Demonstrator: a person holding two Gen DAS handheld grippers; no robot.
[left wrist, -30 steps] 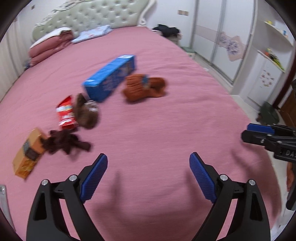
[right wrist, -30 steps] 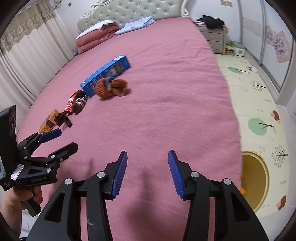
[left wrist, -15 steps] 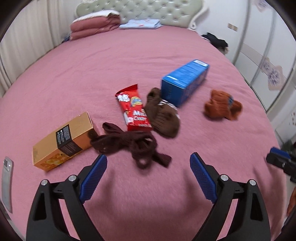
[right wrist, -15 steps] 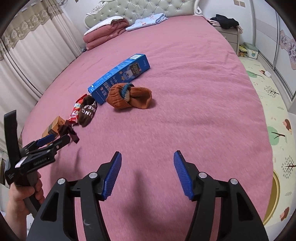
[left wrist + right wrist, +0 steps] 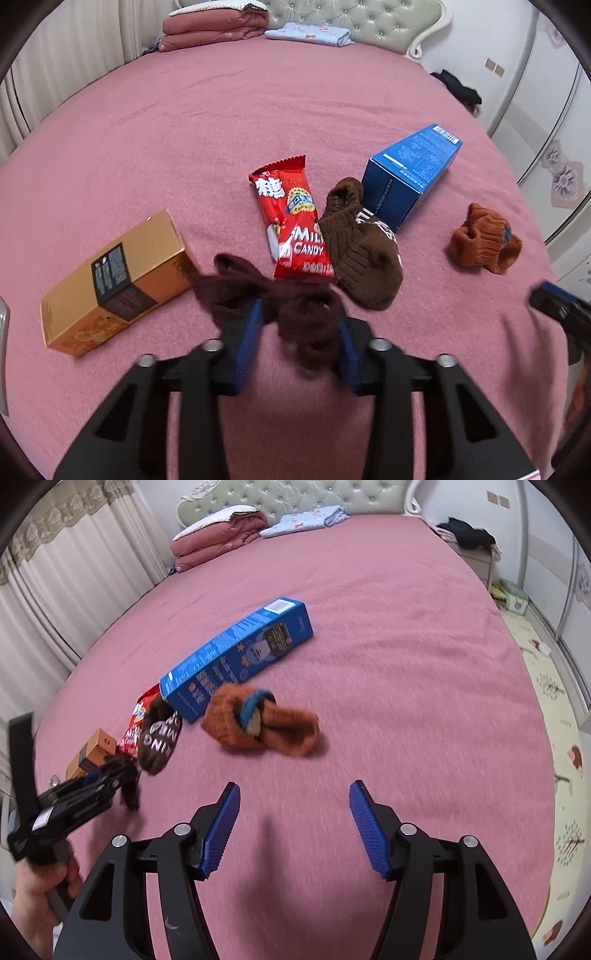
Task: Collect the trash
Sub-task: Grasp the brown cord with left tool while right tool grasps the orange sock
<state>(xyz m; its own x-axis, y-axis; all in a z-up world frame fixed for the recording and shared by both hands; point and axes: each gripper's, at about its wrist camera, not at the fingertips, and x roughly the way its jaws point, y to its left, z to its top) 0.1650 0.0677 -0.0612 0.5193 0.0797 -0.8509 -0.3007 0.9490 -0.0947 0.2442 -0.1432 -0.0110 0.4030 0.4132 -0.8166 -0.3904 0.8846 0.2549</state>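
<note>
On the pink bed (image 5: 184,129) lie an orange box (image 5: 114,280), a red candy wrapper (image 5: 291,218), a blue box (image 5: 410,177), a brown sock (image 5: 362,254), an orange sock (image 5: 484,240) and a dark maroon sock (image 5: 280,306). My left gripper (image 5: 299,332) has its blue pads closed in around the maroon sock's bunched end. My right gripper (image 5: 293,827) is open and empty, above the bed short of the orange sock (image 5: 258,723). The blue box (image 5: 240,657) lies behind that sock. The left gripper (image 5: 85,794) shows at the left of the right wrist view.
Folded pink quilts (image 5: 214,26) and a light blue cloth (image 5: 306,31) lie by the padded headboard (image 5: 354,14). Curtains (image 5: 66,583) hang on the left. A play mat (image 5: 554,709) covers the floor right of the bed. Wardrobe doors (image 5: 546,110) stand at the right.
My left gripper swung left, moved down to the maroon sock and closed on it. My right gripper moved closer to the orange sock and stayed open.
</note>
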